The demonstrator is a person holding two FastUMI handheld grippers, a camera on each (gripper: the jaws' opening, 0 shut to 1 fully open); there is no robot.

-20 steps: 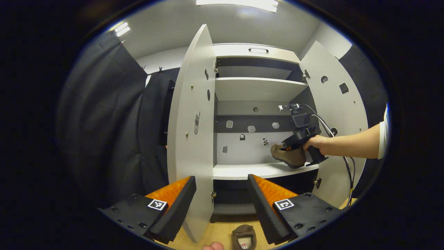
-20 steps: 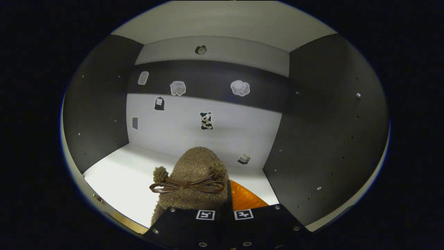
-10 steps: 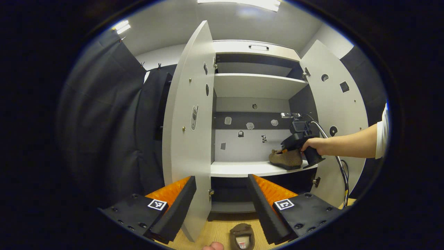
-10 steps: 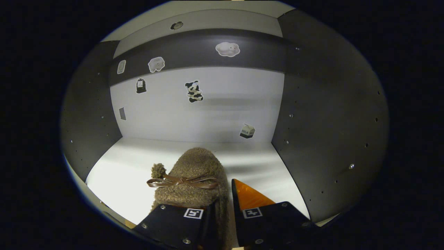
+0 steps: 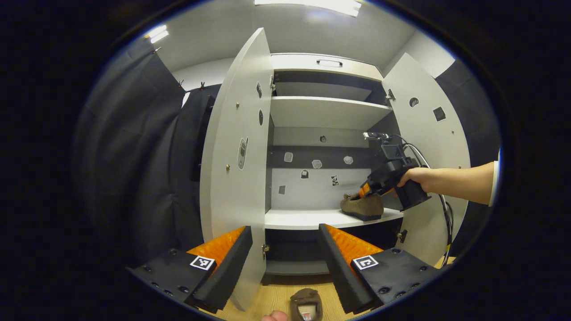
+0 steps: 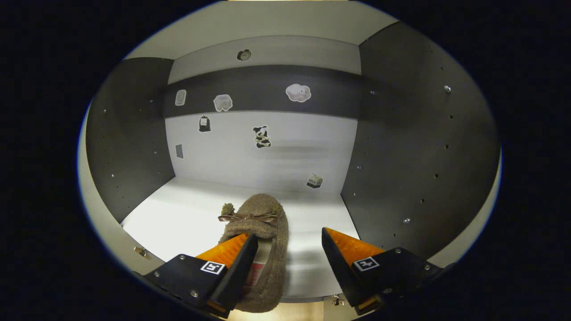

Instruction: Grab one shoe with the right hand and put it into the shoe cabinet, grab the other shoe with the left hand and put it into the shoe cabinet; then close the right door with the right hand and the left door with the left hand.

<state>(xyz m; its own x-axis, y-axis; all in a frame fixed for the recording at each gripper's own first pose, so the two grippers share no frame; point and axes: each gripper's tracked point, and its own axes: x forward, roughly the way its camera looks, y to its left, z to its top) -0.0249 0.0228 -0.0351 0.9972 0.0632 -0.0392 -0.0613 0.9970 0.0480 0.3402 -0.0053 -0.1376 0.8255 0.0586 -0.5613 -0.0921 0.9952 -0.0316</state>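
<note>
On the middle shelf point(image 6: 187, 218) the first shoe point(image 6: 261, 232) sits released; right gripper point(image 6: 285, 263) spread wide should back straight out, left gripper point(image 5: 285, 263) open too.

One fuzzy brown shoe point(image 6: 261, 223) lies flat on the open shoe cabinet's point(image 5: 330, 109) shelf; the other shoe point(image 5: 306, 305) sits on the floor.

The shoe point(image 6: 261, 232) on the white shelf point(image 6: 178, 223) is fuzzy brown with a darker brown bow. The cabinet's doors point(image 5: 232, 169) are pale grey, its side walls point(image 6: 415, 147) dark. At six o'clock, another brown shoe point(image 5: 305, 303) lies on the tan wood floor point(image 5: 274, 296).
</note>
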